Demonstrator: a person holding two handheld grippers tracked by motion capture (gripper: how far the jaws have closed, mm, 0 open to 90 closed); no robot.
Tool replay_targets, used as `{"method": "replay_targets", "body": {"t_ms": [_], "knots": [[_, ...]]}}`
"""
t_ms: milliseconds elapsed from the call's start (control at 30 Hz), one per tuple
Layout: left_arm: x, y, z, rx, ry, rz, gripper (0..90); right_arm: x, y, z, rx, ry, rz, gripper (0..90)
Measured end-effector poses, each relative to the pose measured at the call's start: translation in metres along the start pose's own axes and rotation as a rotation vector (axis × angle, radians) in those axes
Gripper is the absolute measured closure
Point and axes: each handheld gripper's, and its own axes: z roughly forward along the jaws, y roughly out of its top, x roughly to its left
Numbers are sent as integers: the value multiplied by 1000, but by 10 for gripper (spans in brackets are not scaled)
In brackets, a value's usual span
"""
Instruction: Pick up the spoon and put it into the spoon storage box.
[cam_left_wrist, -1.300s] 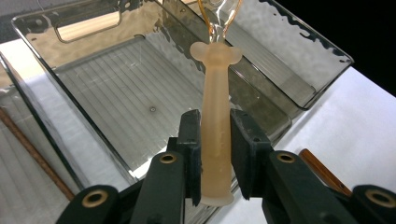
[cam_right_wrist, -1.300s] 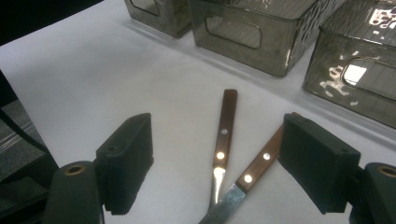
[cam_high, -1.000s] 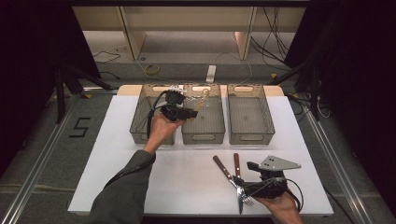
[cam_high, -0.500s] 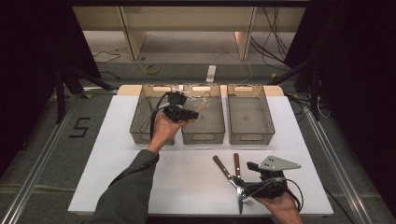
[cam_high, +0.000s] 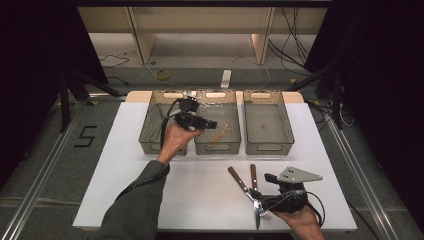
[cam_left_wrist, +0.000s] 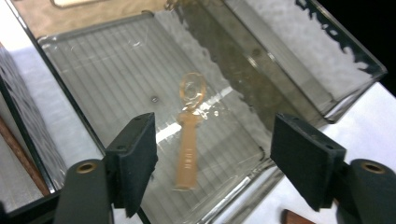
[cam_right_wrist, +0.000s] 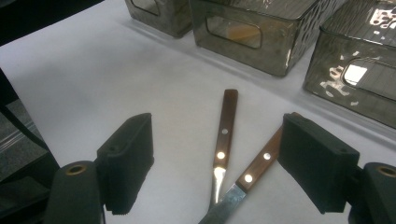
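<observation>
My left gripper (cam_high: 211, 123) hovers over the middle clear bin (cam_high: 217, 148); its jaws have just been opening and now stand apart. In the left gripper view a pale wooden spoon (cam_left_wrist: 189, 140) lies flat on the bin floor below the gripper (cam_left_wrist: 217, 149), touching neither pad. The same spoon (cam_high: 218, 134) rests in the middle bin in the high view. Near the table's front right, my right gripper (cam_high: 264, 194) is open over a fork (cam_high: 239, 177) and a knife (cam_high: 253, 176) with wooden handles. In the right gripper view both handles (cam_right_wrist: 224, 135) (cam_right_wrist: 261, 161) lie between the jaws of the gripper (cam_right_wrist: 219, 158), untouched.
Three clear bins stand in a row at the back of the white table (cam_high: 200, 190): left bin (cam_high: 150, 137), middle, right bin (cam_high: 267, 148). A thin brown stick (cam_left_wrist: 21, 161) lies in the left bin. Dark floor and metal rails flank the table.
The left gripper's jaws have opened, and the wooden spoon now lies on the middle bin's floor. The right hand and the two utensils have stayed put.
</observation>
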Motion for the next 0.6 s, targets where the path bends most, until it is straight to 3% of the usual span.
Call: {"method": "replay_targets", "body": {"t_ms": [367, 433, 600], "knots": [[-9, -10, -32, -73, -47, 42, 176, -1, 0, 0, 2, -3, 5, 269], [-10, -13, -40, -96, -59, 34, 162, -1, 0, 0, 4, -3, 1, 269], [-13, -29, -57, -126, -62, 71, 161, -2, 0, 1, 4, -10, 7, 269]]}}
